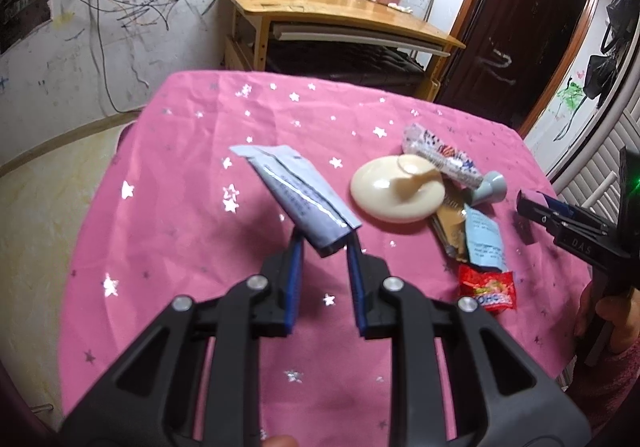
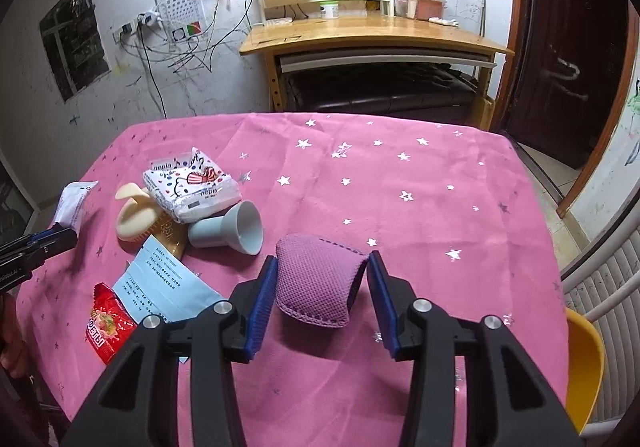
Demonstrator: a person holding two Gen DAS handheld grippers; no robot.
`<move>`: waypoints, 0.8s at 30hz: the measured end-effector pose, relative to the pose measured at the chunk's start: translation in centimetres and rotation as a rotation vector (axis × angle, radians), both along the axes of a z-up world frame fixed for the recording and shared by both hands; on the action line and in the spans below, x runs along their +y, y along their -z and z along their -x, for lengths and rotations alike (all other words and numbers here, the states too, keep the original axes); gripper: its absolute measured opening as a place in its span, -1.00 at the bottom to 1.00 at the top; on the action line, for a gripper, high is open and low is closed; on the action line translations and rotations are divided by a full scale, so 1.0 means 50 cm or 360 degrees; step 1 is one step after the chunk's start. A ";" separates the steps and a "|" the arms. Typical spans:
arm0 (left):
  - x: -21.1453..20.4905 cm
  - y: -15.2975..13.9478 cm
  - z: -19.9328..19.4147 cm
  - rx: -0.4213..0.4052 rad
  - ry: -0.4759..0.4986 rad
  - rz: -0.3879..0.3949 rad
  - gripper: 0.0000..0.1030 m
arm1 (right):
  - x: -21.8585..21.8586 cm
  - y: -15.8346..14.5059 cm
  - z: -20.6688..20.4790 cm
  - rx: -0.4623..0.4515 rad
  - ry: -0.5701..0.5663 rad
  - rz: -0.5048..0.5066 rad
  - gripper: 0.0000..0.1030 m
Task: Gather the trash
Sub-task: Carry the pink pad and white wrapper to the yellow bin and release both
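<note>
left wrist view: left gripper [image 1: 325, 243] clamps the light, limp grey sachet [image 1: 296, 195] by its near end; right gripper [image 2: 322, 271] squeezes the soft purple mesh pad [image 2: 316, 283] at its sides, near the table's [image 2: 460, 207] front edge

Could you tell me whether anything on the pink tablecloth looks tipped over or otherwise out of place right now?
Yes: the grey cup lies on its side, its open mouth facing the camera, wedged against the tissue pack in the cluster of wrappers. The blue leaflet lies unfolded and creased beside the red candy wrapper.
</note>
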State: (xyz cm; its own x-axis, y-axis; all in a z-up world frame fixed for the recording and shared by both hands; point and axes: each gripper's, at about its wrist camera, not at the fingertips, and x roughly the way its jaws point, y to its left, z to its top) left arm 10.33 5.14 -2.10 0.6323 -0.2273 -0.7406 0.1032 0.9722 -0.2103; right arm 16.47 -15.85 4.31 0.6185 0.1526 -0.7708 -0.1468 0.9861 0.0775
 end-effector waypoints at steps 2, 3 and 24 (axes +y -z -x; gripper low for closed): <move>-0.002 -0.010 0.004 -0.0015 0.0001 -0.0005 -0.61 | -0.006 -0.005 0.006 -0.0012 0.0008 -0.0005 -0.23; -0.005 -0.015 0.006 -0.0021 0.0002 -0.0008 -0.61 | -0.009 -0.007 0.009 -0.0018 0.0012 -0.0011 -0.23; -0.218 -0.123 0.064 -0.0237 0.0268 -0.0113 -0.61 | -0.187 -0.056 0.122 -0.0158 0.0206 -0.0094 -0.23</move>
